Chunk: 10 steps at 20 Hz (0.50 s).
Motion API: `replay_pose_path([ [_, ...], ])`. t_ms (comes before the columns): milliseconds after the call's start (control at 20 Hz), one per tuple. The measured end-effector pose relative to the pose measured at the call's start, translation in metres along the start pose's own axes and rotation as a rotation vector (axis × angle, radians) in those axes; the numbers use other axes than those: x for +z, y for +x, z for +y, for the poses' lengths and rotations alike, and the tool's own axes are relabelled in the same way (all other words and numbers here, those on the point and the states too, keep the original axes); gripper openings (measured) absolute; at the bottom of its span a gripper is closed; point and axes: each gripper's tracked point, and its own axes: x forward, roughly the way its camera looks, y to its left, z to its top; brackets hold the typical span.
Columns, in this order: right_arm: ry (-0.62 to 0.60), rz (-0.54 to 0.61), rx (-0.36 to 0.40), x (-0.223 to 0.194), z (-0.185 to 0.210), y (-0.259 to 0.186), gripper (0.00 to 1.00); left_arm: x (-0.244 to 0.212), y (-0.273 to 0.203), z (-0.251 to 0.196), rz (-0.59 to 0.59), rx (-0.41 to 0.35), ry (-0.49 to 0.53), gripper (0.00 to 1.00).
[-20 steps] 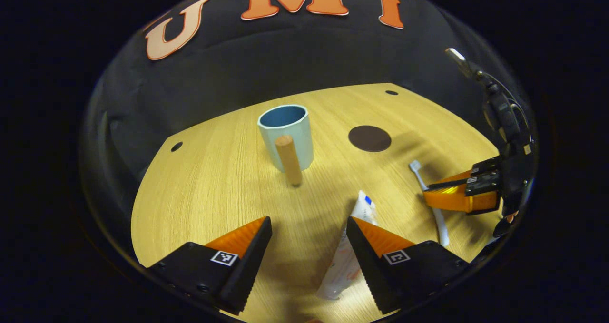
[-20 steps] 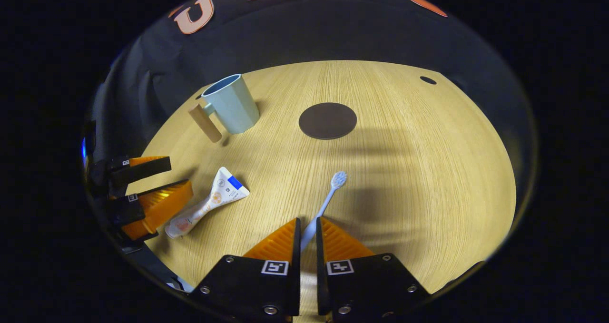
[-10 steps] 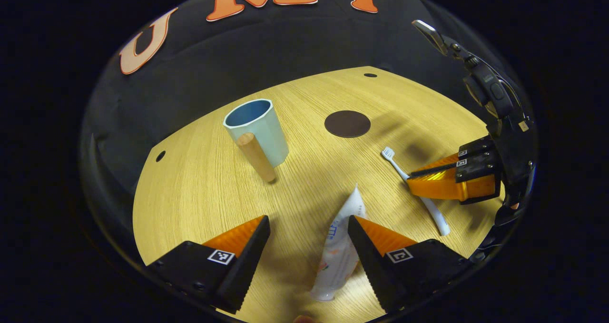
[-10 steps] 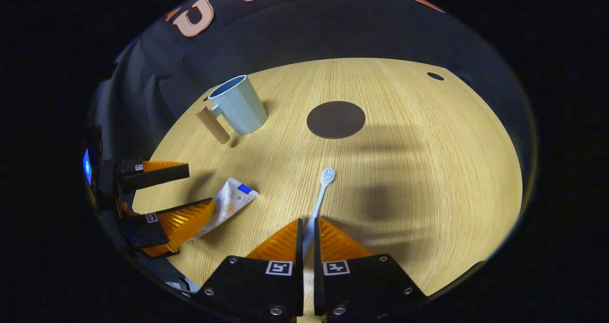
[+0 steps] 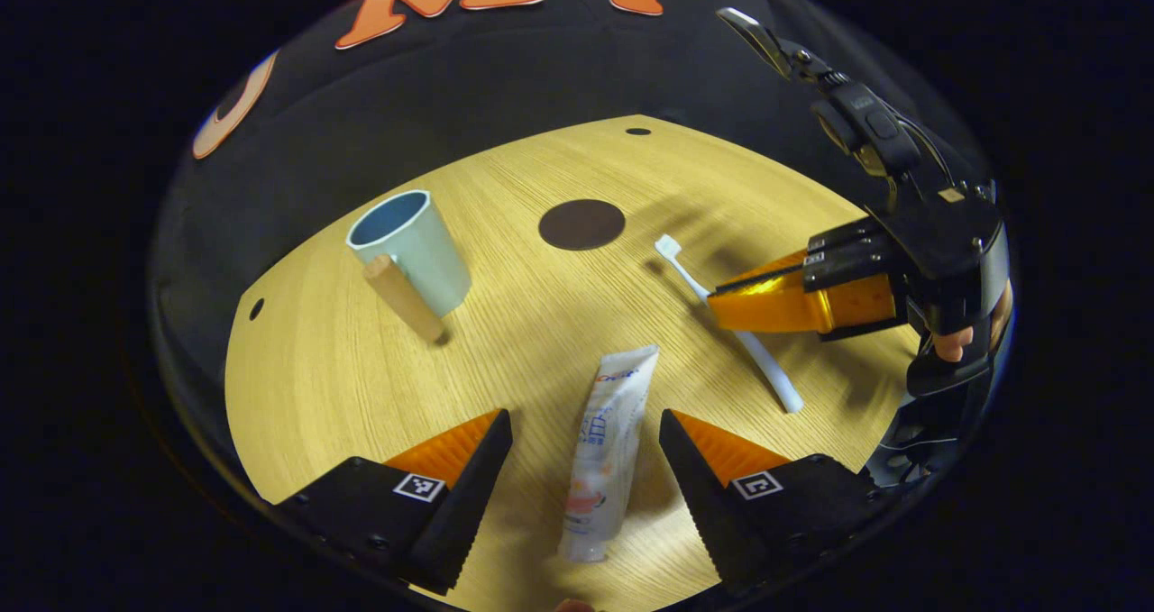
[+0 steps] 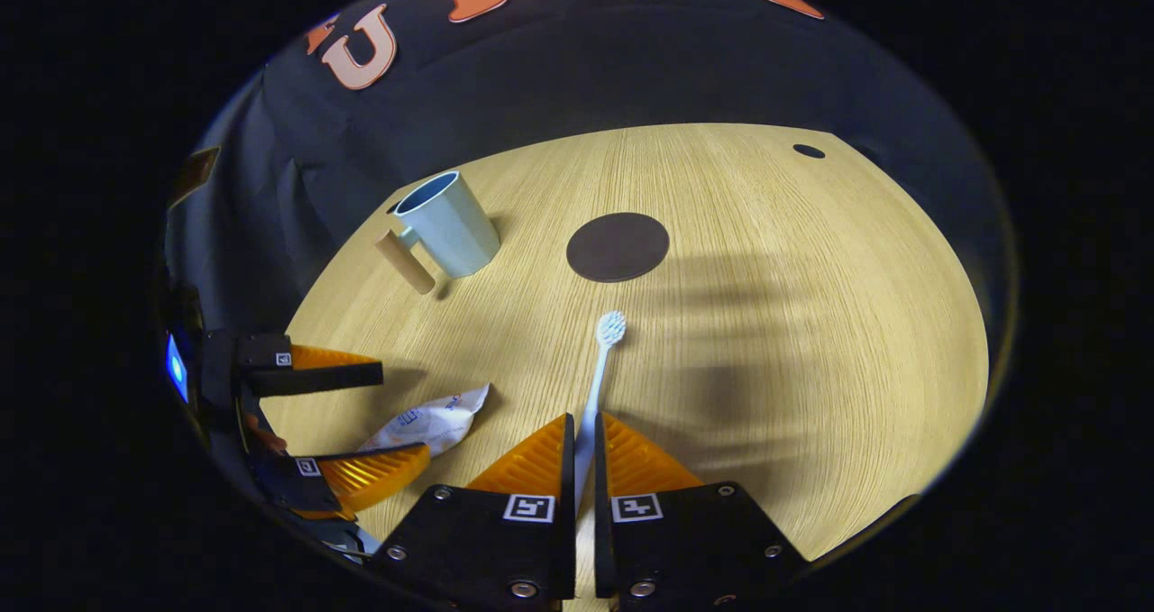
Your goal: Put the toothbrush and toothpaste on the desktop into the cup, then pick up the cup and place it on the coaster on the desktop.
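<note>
While your right tool (image 6: pixel 583 432) stays clamped on the toothbrush (image 6: pixel 602 360), your left tool (image 5: pixel 584 432) has swung round so the toothpaste (image 5: pixel 604 450) now lies between its open fingers on the desk's (image 5: pixel 306 360) near edge; close, then carry both to the cup (image 5: pixel 410 250).

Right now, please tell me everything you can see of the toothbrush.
The toothbrush is slim, pale blue-white and looks like plastic, with a small head of pale bristles at its far end, which points toward the dark round coaster without touching it. The right gripper is shut on the middle of its handle, both fingers pressing it. In the left gripper view its head and its handle end stick out on either side of those fingers, above the wooden desktop. Whether it is lifted clear of the wood, I cannot tell.
</note>
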Motion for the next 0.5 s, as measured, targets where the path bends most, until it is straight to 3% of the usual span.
replay_pose_path([
  [200, 0.016, -0.013, 0.003, 0.002, 0.0, 0.0, 0.09, -0.014, 0.02, -0.005, 0.075, -0.053, -0.042, 0.99],
  [300, 0.024, -0.023, 0.01, 0.004, 0.001, 0.0, 0.09, -0.014, 0.027, -0.006, 0.071, -0.055, -0.05, 0.87],
  [500, 0.032, -0.038, 0.016, 0.006, 0.001, -0.002, 0.08, -0.012, 0.03, -0.005, 0.069, -0.057, -0.075, 0.45],
])
